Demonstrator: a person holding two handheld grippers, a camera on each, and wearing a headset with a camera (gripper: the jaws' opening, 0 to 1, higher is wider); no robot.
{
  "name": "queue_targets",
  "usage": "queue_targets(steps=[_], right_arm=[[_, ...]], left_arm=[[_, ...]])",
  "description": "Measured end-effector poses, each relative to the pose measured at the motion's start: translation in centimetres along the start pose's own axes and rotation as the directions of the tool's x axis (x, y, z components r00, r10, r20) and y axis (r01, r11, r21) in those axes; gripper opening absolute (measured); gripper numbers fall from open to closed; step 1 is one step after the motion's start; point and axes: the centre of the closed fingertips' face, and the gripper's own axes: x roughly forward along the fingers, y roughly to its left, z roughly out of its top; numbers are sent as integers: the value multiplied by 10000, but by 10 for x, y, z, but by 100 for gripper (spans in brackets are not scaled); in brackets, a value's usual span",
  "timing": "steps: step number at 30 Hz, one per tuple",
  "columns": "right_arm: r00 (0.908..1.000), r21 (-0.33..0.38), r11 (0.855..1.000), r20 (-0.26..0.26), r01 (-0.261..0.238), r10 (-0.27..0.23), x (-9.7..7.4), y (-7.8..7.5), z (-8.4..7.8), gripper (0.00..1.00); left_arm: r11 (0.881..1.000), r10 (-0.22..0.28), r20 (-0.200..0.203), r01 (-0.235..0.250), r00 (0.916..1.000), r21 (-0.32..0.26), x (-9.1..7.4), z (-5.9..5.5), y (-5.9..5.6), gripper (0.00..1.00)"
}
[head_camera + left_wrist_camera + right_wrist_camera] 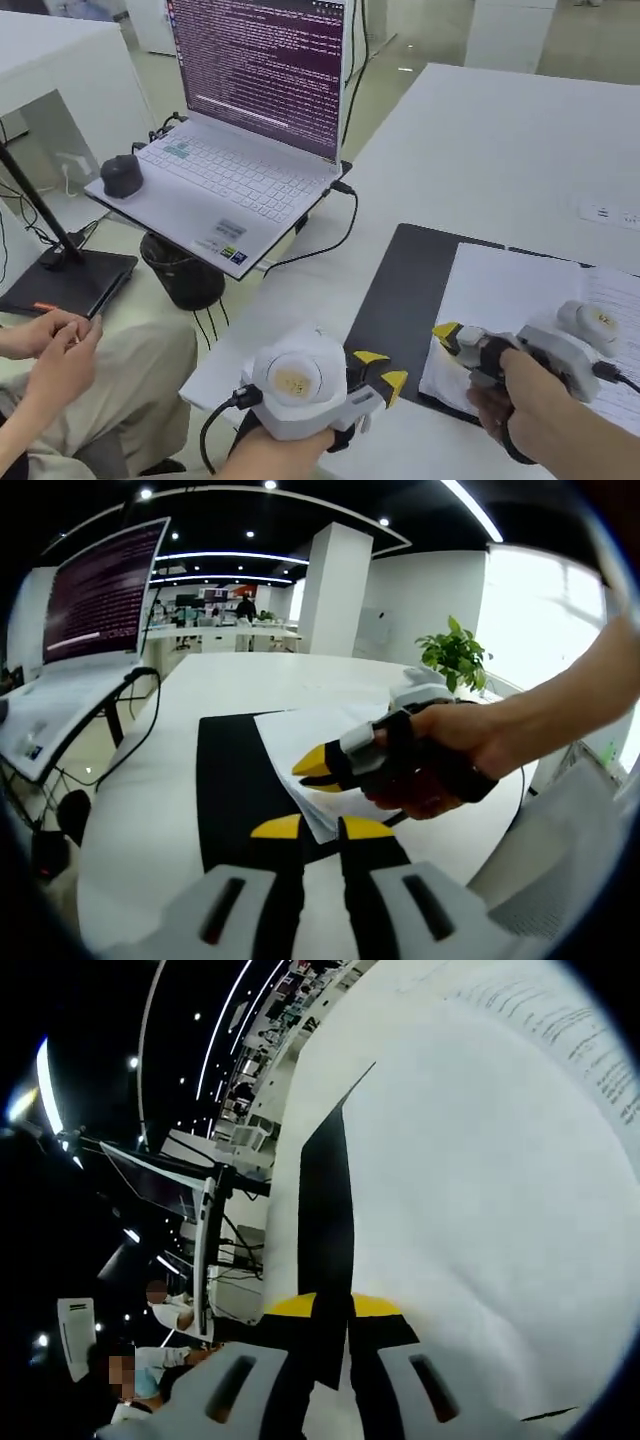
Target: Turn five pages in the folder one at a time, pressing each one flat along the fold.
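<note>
On a white table (480,130) lies an open black folder (400,300), its white page (500,290) printed in lines too small to read. The right tongs (447,333) meet the page's edge, and whether they are clamped cannot be told. The left tongs (382,370) hover at the folder's near edge, tips slightly apart.

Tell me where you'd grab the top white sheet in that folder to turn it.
Probably its free outer edge near the lower corner, where the sheet lies over the black cover. Come in low from the cover side: the opposite edge seems held at the fold, and that corner lies beside the right gripper.
</note>
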Motion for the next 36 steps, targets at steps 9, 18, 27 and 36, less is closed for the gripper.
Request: queue_targets(steps=[9, 18, 27, 36], right_arm=[[9815, 990, 9778, 700, -1847, 1783, -43, 15, 41, 9], [9748, 1481, 9720, 1562, -1824, 1592, -89, -31, 77, 5], [9746, 2121, 9646, 1913, -1567, 1163, -104, -68, 99, 2], [9731, 2646, 9478, 1905, -1777, 1293, -89, -74, 118, 2]], left_arm=[[9899, -843, -739, 920, 9937, 1076, 51, -5, -30, 11], [9872, -354, -1685, 606, 9851, 1473, 88, -34, -22, 13], [9846, 175, -2090, 196, 9778, 1739, 87, -58, -11, 9], [9703, 151, -1811, 293, 9833, 2400, 87, -58, -11, 9]])
